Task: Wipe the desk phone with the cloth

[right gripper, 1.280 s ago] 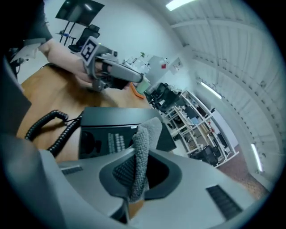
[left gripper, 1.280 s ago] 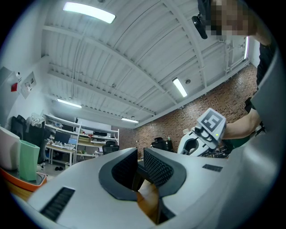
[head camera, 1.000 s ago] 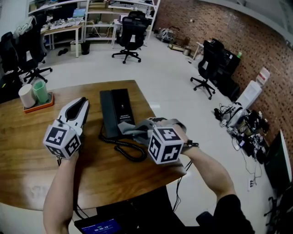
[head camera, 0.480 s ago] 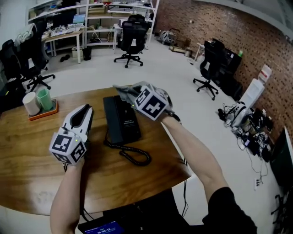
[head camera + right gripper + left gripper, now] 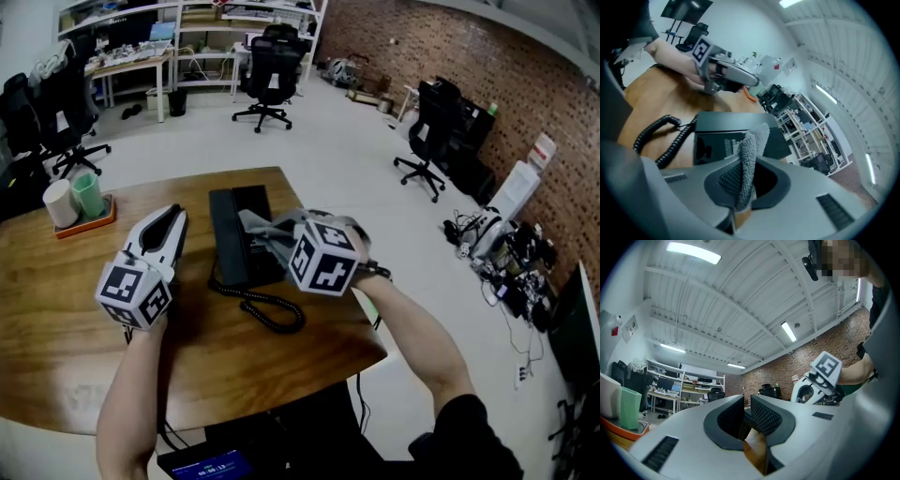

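The black desk phone (image 5: 230,225) lies on the wooden table (image 5: 66,309), its coiled cord (image 5: 267,309) looping toward me. My right gripper (image 5: 264,236) is shut on a grey cloth (image 5: 277,228) that hangs over the phone's right side. In the right gripper view the cloth (image 5: 749,150) stands pinched between the jaws of the right gripper (image 5: 746,177), above the phone (image 5: 726,126) and the cord (image 5: 658,133). My left gripper (image 5: 167,220) lies left of the phone, shut and holding nothing. Its jaws (image 5: 746,411) nearly touch in the left gripper view.
An orange tray (image 5: 89,218) with a white cup (image 5: 58,202) and a green cup (image 5: 87,192) stands at the table's far left. The table's right edge (image 5: 328,244) runs just past the phone. Office chairs (image 5: 267,66) stand on the floor beyond.
My right gripper has come back toward me with the cloth, from the phone's far end to its near right part. The left gripper has hardly moved.
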